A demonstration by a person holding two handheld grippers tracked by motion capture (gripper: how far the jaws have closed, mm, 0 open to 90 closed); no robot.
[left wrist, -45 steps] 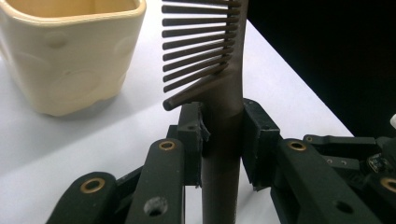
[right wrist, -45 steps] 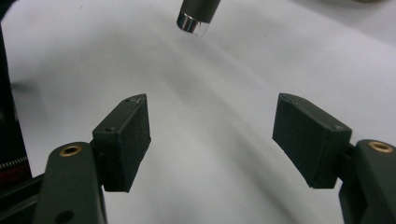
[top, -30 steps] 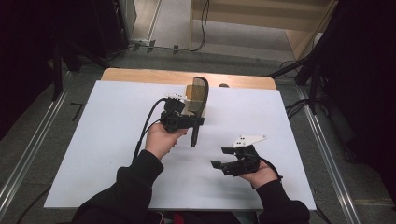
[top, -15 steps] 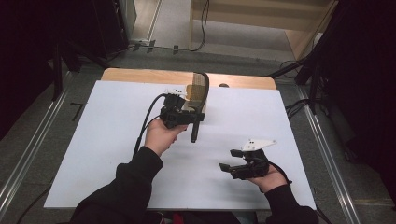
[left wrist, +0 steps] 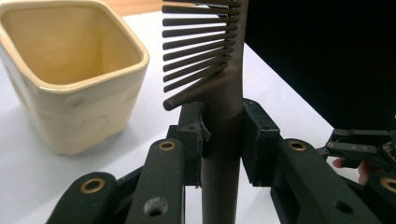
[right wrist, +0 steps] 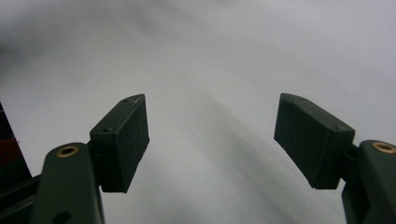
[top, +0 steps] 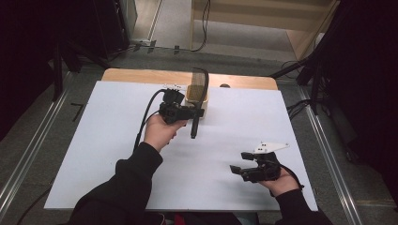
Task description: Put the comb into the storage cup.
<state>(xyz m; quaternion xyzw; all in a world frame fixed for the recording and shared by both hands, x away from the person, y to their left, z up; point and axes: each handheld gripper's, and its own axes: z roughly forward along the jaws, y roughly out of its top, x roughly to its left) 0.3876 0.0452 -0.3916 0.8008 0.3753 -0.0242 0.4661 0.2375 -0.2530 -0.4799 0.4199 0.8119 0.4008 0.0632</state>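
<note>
From above, we see our left tongs (top: 195, 112) over the far middle of the white counter (top: 94, 140), clamped on the handle of a dark comb (top: 199, 93). The comb stands roughly upright, its toothed end rising in front of a cream cup (top: 193, 96) that sits near the counter's far edge, and its handle end hanging down below the grip. Our right tongs (top: 237, 168) hover low over the near right part of the counter, well apart from comb and cup, pointing left. Along the left tongs (left wrist: 223, 140), we find both pads pressed against the comb (left wrist: 224, 93) just under its lowest teeth; the teeth point toward the cup (left wrist: 70, 74), which stands just beside the comb, upright, with its hollow bare. The right tongs (left wrist: 359, 149) show far off at the right edge. Along the right tongs (right wrist: 212, 140), the jaws stand wide apart over bare white counter (right wrist: 210, 70), with nothing between them.
</note>
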